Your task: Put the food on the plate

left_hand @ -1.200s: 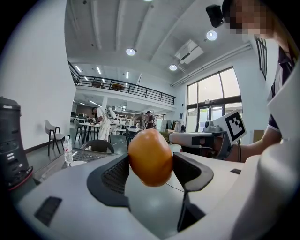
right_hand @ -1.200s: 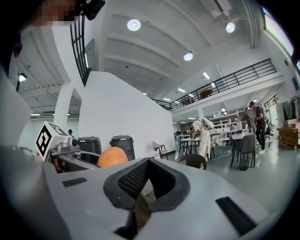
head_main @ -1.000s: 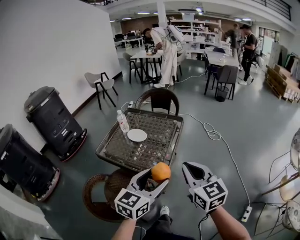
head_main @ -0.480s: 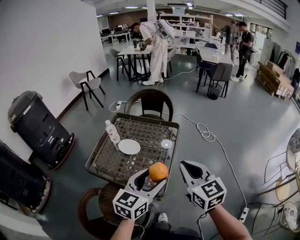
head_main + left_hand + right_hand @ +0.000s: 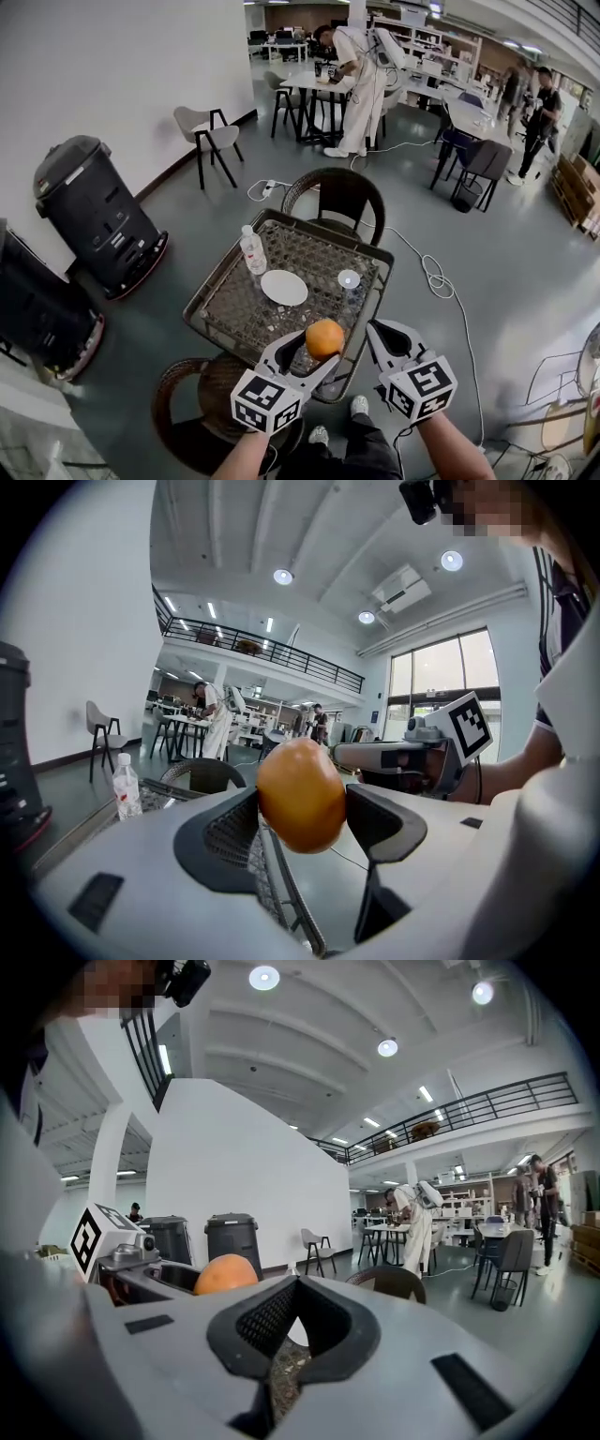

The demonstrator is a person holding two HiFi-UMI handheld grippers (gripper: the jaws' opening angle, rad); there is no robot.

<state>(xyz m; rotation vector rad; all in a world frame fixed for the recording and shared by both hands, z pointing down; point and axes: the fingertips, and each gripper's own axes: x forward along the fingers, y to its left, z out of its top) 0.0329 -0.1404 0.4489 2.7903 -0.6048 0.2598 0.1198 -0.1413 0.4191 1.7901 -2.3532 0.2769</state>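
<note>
**Plainly a carry with room to fail**

Furthest ahead and left of the left hand-held gripper [image 5: 309, 352], a water bottle [image 5: 253, 250] on the wicker worktop [image 5: 230, 311]: easy to clip and topple on a wide reach.

Next across, the white plate [image 5: 284, 287], ahead of the jaws and well apart from them: flat and shallow. Likely to shed anything let go from too high, onto the wicker or over the edge to the floor.

Then the left hand-held gripper itself: pinching the orange [image 5: 324, 338] by its sides, up in the air over the near edge of the worktop, with much of the fruit standing proud of the jaws. Could roll out of so shallow a pinch on a jolt or a slackened squeeze.

Just beside it to the right, the right hand-held gripper [image 5: 382, 336]: pressed together on nothing, no trouble unless swung across.

Hard to judge how far the pads reach round the back of the fruit. No sure sight of the plate in the left gripper view. Hard to name the small round disc [image 5: 349, 278] ahead of the right jaws.
</note>
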